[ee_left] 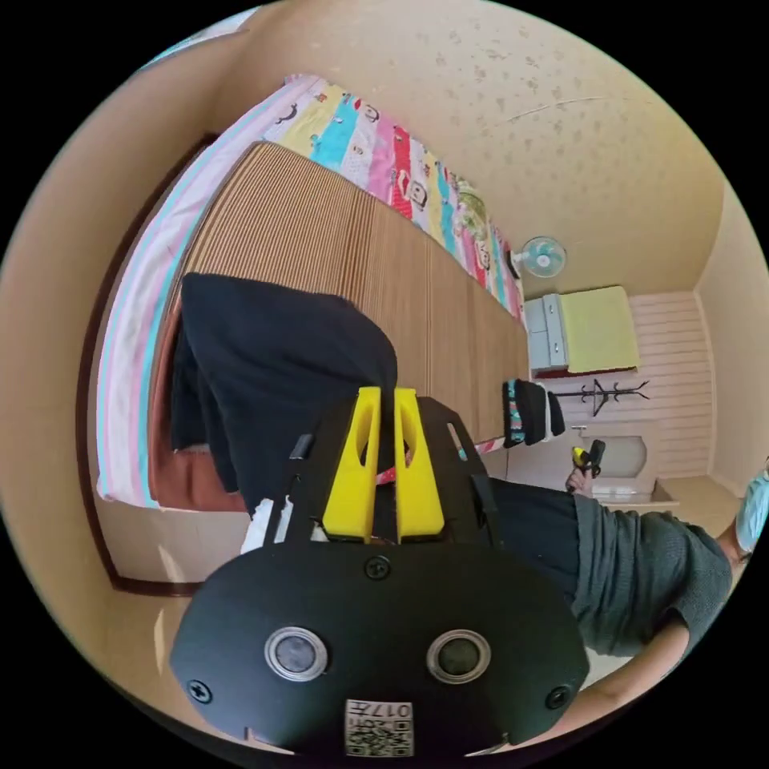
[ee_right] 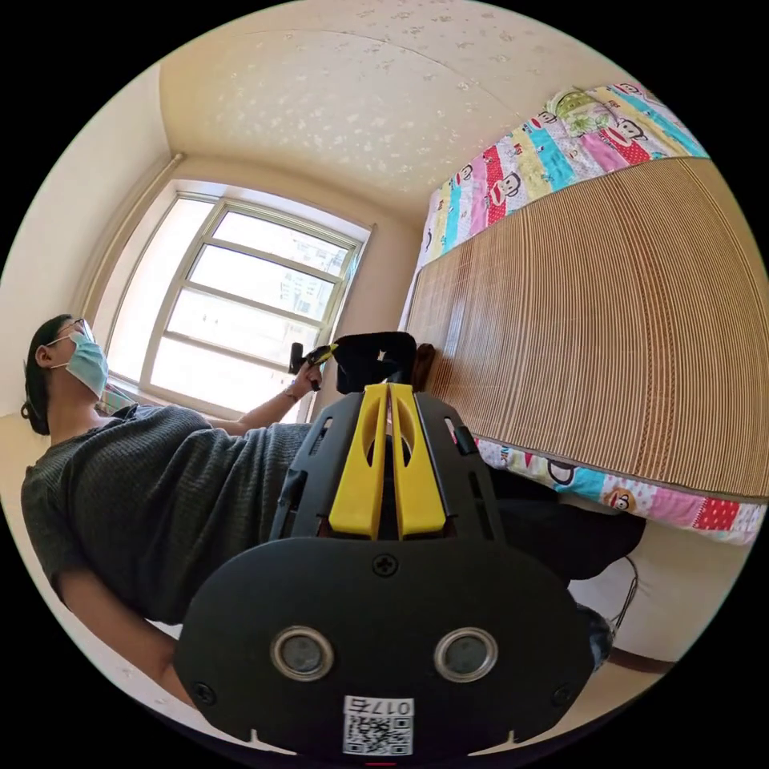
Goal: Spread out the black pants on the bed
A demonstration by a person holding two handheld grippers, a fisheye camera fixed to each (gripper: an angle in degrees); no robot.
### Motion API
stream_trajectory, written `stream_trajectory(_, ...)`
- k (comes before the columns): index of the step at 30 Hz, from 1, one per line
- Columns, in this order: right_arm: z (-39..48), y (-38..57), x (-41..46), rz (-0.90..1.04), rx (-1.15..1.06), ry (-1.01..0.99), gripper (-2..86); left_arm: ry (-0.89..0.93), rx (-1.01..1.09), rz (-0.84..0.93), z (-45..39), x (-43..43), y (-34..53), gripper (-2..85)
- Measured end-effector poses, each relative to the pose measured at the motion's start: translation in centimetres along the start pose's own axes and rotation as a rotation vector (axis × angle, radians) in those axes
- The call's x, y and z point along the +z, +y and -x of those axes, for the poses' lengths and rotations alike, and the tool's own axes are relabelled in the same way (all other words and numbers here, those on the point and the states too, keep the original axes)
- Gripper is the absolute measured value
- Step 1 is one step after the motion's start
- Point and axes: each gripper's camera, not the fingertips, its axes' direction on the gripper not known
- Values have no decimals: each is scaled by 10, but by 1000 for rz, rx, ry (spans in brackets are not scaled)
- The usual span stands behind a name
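In the left gripper view the left claw (ee_left: pixel 385 396) has its two yellow jaws drawn close together with only a thin slit between them, and the black pants (ee_left: pixel 272 368) run right up into that slit at the tips, so the jaws look clamped on an edge of the cloth. From there the pants hang and drape as a dark bunched mass over the end of the bed (ee_left: pixel 336 240), lying on the brown ribbed mat (ee_left: pixel 400 272) that covers it, with a striped cartoon-print sheet (ee_left: pixel 384 156) showing along the mat's far edge. The person's torso in a grey knit top (ee_left: pixel 641 561) sits off to one side, and the right claw (ee_left: pixel 589 460) shows small near the bed's other end, beside a folded dark bundle (ee_left: pixel 529 412) on the mat. In the right gripper view the right claw (ee_right: pixel 389 392) also has its jaws nearly touching; whether any cloth is caught between the tips I cannot tell. Just past those tips the left claw (ee_right: pixel 320 354) is seen in the person's hand (ee_right: pixel 304 376), with a clump of the black pants at it, near the corner of the bed, in front of a window (ee_right: pixel 240 304).
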Motion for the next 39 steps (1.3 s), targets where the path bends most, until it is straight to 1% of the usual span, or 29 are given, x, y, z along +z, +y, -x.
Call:
stream_trajectory(1, -9, -10, -4, 28, -9, -5, 7, 36, 40, -36, -11, -12, -1, 12)
stream_trajectory(3, -20, -29, -11, 65, -23, -33, 8, 125, 236, -105, -67, -41, -3, 8)
stream_trajectory(4, -24, -42, -16, 77, -56, -58, 10, 157, 281, -113, -81, -45, -3, 7)
stream_trajectory(6, -26, -62, -26, 85, -109, -93, 15, 312, 447, -159, -139, -59, 5, 4)
stream_trajectory(7, -26, -74, -31, 91, -136, -119, 22, 344, 482, -173, -153, -62, 9, 3)
stream_trajectory(9, -28, -90, -38, 109, -163, -171, 37, 474, 640, -214, -207, -67, 28, 2)
stream_trajectory(10, -32, -100, -40, 126, -165, -211, 54, 522, 685, -226, -220, -68, 34, 2)
stream_trajectory(12, -42, -113, -41, 156, -139, -292, 98, 731, 836, -281, -263, -68, 62, 2)
stream_trajectory(14, -64, -130, -37, 198, -56, -423, 184, 863, 922, -319, -287, -64, 83, 2)
stream_trajectory(15, -71, -134, -36, 201, -38, -467, 206, 944, 972, -330, -300, -58, 96, 2)
stream_trajectory(17, -107, -153, -38, 140, 50, -679, 261, 1039, 1051, -298, -316, -44, 112, 3)
stream_trajectory(18, -117, -159, -39, 109, 75, -735, 274, 1073, 1082, -263, -325, -32, 123, 3)
stream_trajectory(19, -135, -171, -37, 67, 107, -830, 295, 1080, 1090, -248, -330, -25, 129, 3)
stream_trajectory(21, -157, -191, -23, 68, 146, -937, 316, 1089, 1109, -187, -350, 9, 154, 3)
stream_trajectory(22, -169, -204, -12, 52, 165, -1035, 329, 1094, 1123, -171, -354, 18, 160, 3)
stream_trajectory(23, -180, -216, -2, 16, 191, -1150, 340, 1115, 1141, -124, -364, 41, 172, 4)
stream_trajectory(24, -186, -221, 0, -14, 203, -1196, 346, 1141, 1140, -58, -374, 68, 183, 4)
stream_trajectory(26, -204, -234, -2, -151, 193, -1311, 321, 1152, 1151, 42, -387, 104, 200, 4)
stream_trajectory(27, -207, -236, -5, -187, 178, -1341, 311, 1145, 1170, 94, -392, 123, 212, 5)
stream_trajectory(28, -209, -242, -13, -229, 152, -1379, 294, 1143, 1170, 108, -392, 130, 217, 5)
stream_trajectory(30, -201, -257, -36, -240, 104, -1349, 277, 1111, 1151, 99, -380, 147, 232, 6)
stream_trajectory(32, -178, -280, -88, -280, -91, -1293, 258, 1052, 1166, 49, -358, 147, 239, 6)
stream_trajectory(33, -171, -285, -102, -289, -147, -1288, 253, 967, 1171, 16, -342, 144, 245, 6)
stream_trajectory(34, -155, -293, -131, -297, -264, -1283, 246, 914, 1166, 9, -334, 144, 248, 6)
stream_trajectory(35, -136, -299, -159, -294, -385, -1279, 239, 791, 1138, 23, -320, 146, 252, 5)
stream_trajectory(36, -126, -300, -172, -290, -444, -1275, 235, 662, 1071, 57, -307, 153, 254, 5)
stream_trajectory(37, -105, -301, -195, -277, -560, -1264, 229, 597, 1021, 76, -299, 159, 254, 4)
stream_trajectory(38, -83, -299, -214, -262, -677, -1254, 224, 489, 923, 117, -284, 175, 255, 3)
stream_trajectory(39, -73, -296, -222, -257, -735, -1254, 222, 407, 866, 145, -270, 193, 258, 3)
